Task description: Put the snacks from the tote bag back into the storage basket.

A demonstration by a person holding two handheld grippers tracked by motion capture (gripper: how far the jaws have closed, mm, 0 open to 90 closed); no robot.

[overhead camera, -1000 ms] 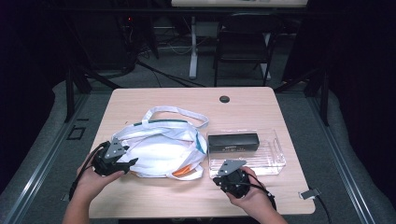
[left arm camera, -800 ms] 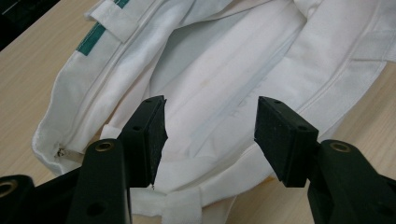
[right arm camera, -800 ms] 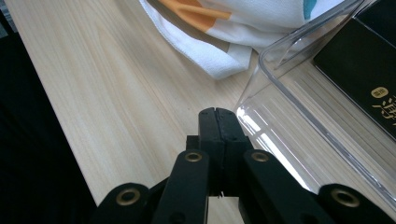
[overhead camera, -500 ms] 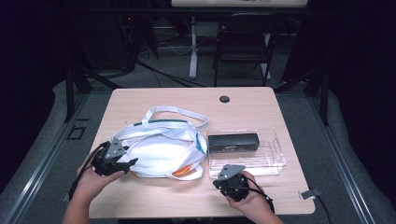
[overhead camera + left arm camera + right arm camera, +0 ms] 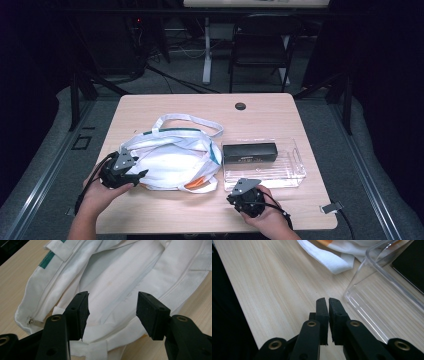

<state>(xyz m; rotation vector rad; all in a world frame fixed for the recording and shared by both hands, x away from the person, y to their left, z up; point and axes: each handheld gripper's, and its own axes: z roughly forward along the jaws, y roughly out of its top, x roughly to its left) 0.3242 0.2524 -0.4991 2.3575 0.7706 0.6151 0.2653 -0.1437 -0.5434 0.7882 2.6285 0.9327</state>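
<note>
Nearest, the right gripper (image 5: 239, 196) hovers above bare desk (image 5: 269, 285), its fingers (image 5: 322, 312) just parting to a narrow slit with nothing between them, beside the clear tray's (image 5: 362, 272) corner. The left gripper (image 5: 112, 310) holds its fingers wide over the white tote bag (image 5: 172, 160), gripping nothing. Likely next: pinch the bag's rim open. Beyond, the black case (image 5: 249, 152) lies in the tray; open desk lies behind.

A pale wooden worktop (image 5: 280, 107) stands on grey carpet floor (image 5: 350, 150) in a dim room, with a black chair (image 5: 260, 47) and white desk leg (image 5: 206, 50) behind.
</note>
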